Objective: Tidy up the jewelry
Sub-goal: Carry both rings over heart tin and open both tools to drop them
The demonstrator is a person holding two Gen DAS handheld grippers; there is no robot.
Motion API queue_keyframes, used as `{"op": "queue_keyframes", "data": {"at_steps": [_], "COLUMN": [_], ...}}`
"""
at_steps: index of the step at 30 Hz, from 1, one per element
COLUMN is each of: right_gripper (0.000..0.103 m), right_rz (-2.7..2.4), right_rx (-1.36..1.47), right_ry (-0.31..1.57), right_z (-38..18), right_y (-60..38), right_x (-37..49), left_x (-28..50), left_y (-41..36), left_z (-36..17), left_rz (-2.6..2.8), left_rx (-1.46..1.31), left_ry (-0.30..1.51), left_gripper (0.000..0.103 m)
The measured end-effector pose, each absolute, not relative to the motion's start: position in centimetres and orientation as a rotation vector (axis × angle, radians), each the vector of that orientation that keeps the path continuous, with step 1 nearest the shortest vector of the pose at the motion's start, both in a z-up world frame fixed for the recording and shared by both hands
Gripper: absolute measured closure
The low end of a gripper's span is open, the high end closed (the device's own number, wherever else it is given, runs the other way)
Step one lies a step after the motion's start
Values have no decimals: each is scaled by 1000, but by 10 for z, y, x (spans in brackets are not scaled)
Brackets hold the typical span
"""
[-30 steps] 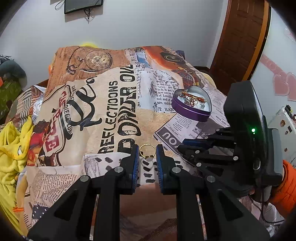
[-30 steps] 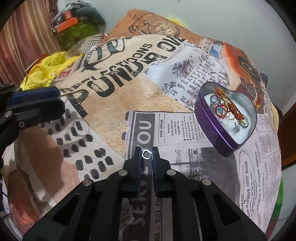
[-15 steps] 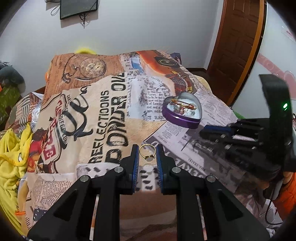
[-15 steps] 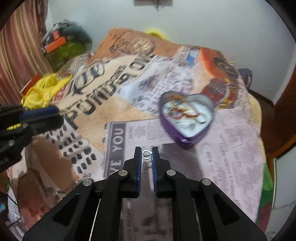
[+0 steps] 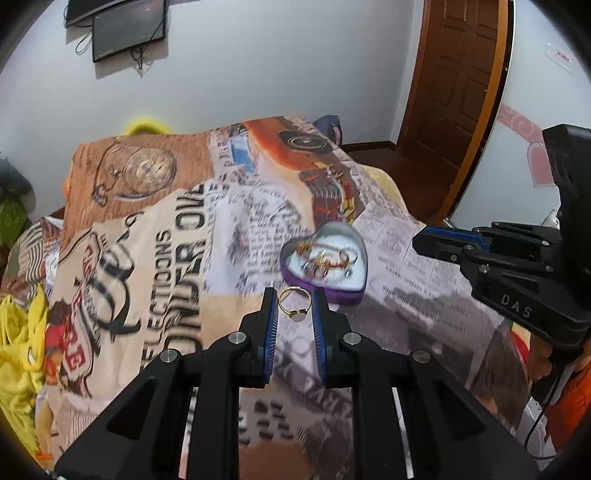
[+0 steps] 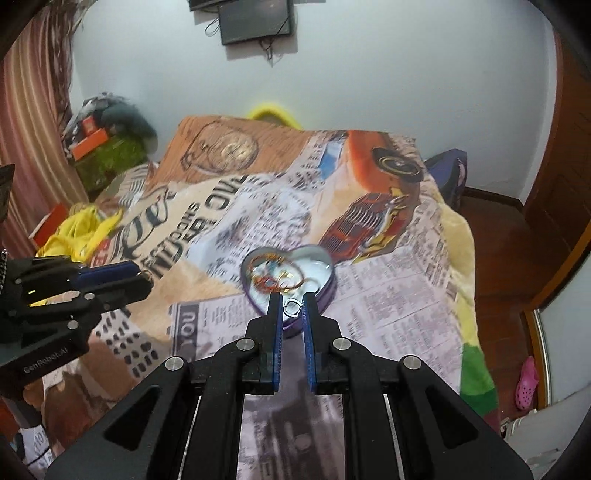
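A purple heart-shaped tin lies on the printed blanket and holds several rings and bangles; it also shows in the right wrist view. My left gripper is shut on a gold ring, held above the blanket just short of the tin. My right gripper is shut on a small silver ring at the tin's near rim. The right gripper shows in the left wrist view, to the right of the tin. The left gripper shows in the right wrist view, left of the tin.
The blanket with newspaper and car prints covers the bed. Yellow cloth lies at the left edge. A wooden door stands at the back right, a wall screen above. Clutter is piled at the far left.
Both grippers have risen and moved toward the heart tin with their rings. The right gripper has come in over the tin's near edge; the left has swung right toward it.
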State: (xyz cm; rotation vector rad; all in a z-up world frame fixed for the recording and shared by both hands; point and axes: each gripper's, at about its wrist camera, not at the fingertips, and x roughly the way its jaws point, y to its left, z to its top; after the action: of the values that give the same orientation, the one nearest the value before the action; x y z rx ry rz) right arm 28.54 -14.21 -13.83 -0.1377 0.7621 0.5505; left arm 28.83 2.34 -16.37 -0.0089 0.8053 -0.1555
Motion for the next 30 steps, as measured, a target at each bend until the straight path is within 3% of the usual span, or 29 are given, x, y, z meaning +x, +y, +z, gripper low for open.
{"op": "queue_keyframes", "data": {"at_steps": [30], "right_gripper": [94], "right_rz": [574], "right_rx": [-120], "right_ry": [834], "right_z": [-170], "right_y": [-123], "right_x": [356], "left_x": [385], "left_y": [10], "left_z": [-206], "left_rz": [-247], "left_rx": [-77], "left_ry": [904], "left_gripper": [86]}}
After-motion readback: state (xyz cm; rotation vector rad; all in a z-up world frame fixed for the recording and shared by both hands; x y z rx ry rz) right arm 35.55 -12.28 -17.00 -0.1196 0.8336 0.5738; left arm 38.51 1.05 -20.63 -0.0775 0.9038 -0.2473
